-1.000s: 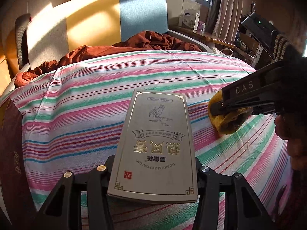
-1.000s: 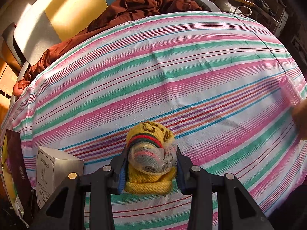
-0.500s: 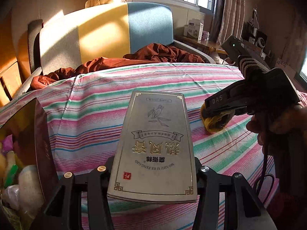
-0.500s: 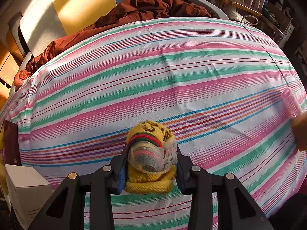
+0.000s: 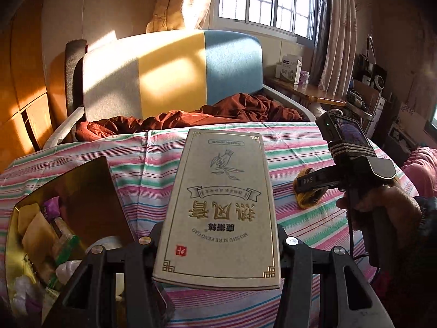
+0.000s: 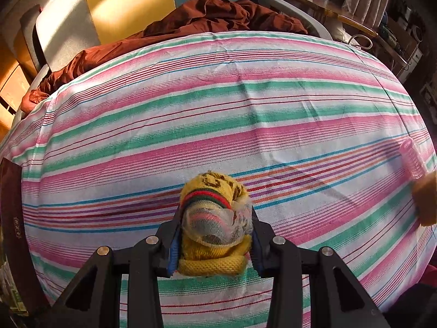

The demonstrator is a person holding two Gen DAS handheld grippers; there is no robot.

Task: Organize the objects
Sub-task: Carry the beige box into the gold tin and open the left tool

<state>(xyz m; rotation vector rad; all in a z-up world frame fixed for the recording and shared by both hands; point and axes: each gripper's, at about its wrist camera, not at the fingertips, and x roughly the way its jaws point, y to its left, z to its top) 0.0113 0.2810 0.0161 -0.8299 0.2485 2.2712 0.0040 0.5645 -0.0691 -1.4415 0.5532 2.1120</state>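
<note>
I note my left gripper [image 5: 218, 248] clamped on a flat grey box [image 5: 218, 213], centre frame, held above the striped bedsheet [image 5: 153, 158]. An open gold bin [image 5: 90, 188] sits lower left. My right gripper [image 6: 214, 235] is closed tight on a yellow knitted bundle [image 6: 213, 205], lower centre, over the sheet.

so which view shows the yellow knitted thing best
The right wrist view: the yellow knitted bundle fills the centre, clamped in the right gripper. The left wrist view shows only a small part of it beneath that gripper.
</note>
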